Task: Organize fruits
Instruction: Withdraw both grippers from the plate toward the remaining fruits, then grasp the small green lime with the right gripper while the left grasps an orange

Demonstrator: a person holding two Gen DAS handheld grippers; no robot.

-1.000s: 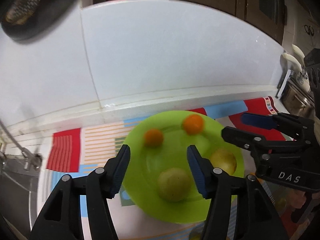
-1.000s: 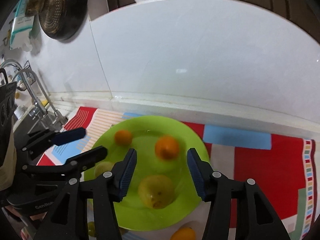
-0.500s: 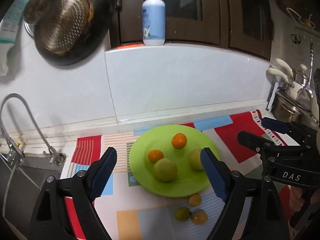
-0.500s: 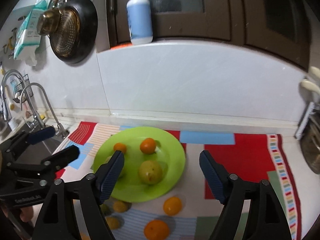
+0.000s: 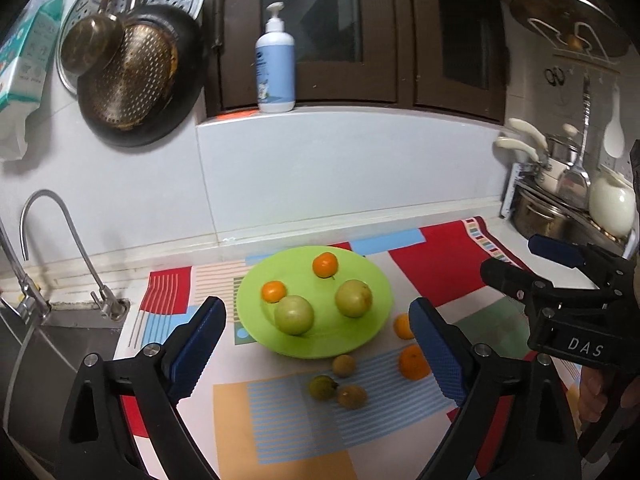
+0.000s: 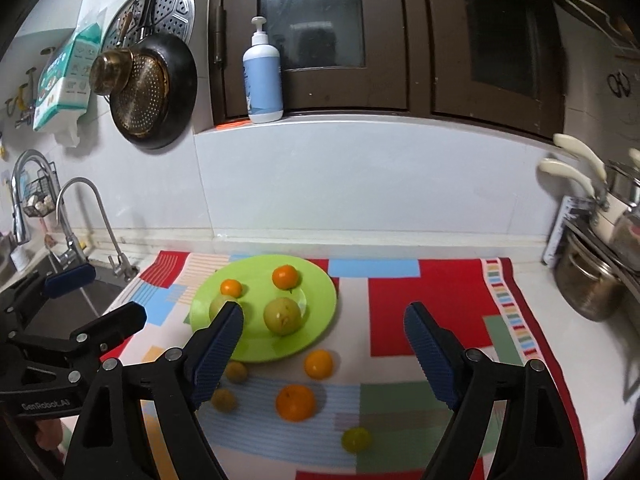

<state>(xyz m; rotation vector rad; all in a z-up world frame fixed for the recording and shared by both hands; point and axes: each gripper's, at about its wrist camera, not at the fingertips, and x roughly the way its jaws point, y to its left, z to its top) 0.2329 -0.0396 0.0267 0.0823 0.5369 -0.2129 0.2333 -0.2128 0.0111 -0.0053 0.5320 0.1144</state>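
A green plate (image 5: 376, 280) (image 6: 320, 292) sits on a patterned mat and holds two oranges (image 5: 325, 265) (image 6: 285, 277) and two green guavas (image 5: 293, 315) (image 6: 282, 315). Several loose fruits lie on the mat in front of the plate: oranges (image 5: 414, 363) (image 6: 295, 402) and small yellow-brown fruits (image 5: 352, 396) (image 6: 356, 438). My left gripper (image 5: 318, 344) is open and empty, held above the mat in front of the plate. My right gripper (image 6: 324, 344) is open and empty, to the right of the left one; it also shows in the left wrist view (image 5: 520, 264).
A sink with a faucet (image 5: 56, 240) lies to the left. Pots and utensils (image 6: 592, 280) stand at the right. A soap bottle (image 5: 275, 68) stands on the window ledge, and pans (image 5: 132, 76) hang on the tiled wall.
Both grippers have pulled up and back from just over the plate and opened wider. The loose fruits in front of the plate have come into view.
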